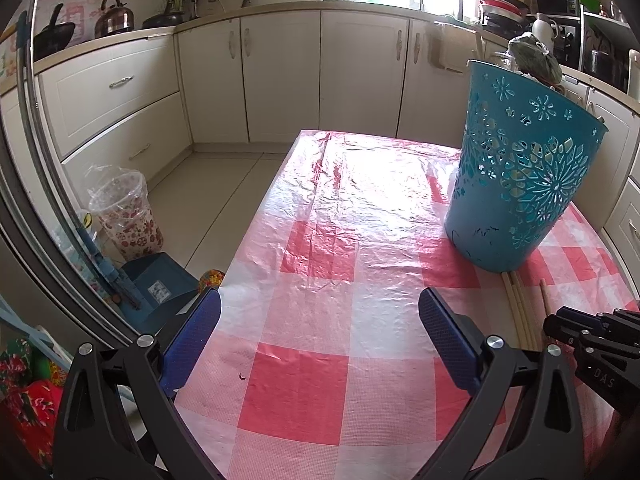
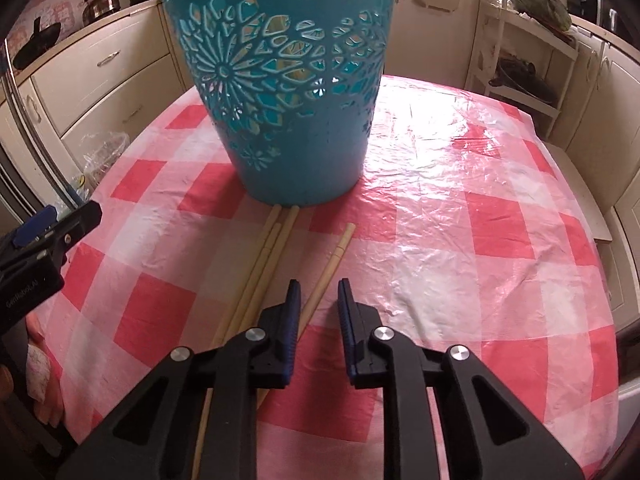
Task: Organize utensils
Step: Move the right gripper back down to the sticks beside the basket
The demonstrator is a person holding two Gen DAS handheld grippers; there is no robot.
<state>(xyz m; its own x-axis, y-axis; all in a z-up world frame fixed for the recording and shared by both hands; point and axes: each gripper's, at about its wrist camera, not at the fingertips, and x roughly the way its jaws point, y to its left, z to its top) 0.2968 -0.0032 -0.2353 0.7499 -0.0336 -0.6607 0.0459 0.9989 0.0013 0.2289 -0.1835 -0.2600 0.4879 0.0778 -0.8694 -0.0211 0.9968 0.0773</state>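
Note:
A tall teal plastic basket [image 2: 288, 92] with cut-out flower patterns stands upright on the pink checked tablecloth [image 2: 460, 232]. Several pale wooden chopsticks [image 2: 272, 248] lie on the cloth in front of it, tips touching its base. One chopstick [image 2: 334, 260] lies apart to their right. My right gripper [image 2: 318, 292] is open by a narrow gap, empty, low over that single chopstick. My left gripper [image 1: 320, 308] is wide open and empty over the cloth, left of the basket [image 1: 520, 176]. The chopsticks [image 1: 520, 308] and the right gripper [image 1: 592, 332] show at the right of the left wrist view.
The table's left edge [image 1: 256, 216] drops to a tiled floor with a lined bin [image 1: 128, 216] and a blue dustpan [image 1: 160, 288]. Cream kitchen cabinets [image 1: 280, 72] line the far walls. A white shelf rack [image 2: 524, 64] stands beyond the table. The left gripper [image 2: 44, 240] shows at left.

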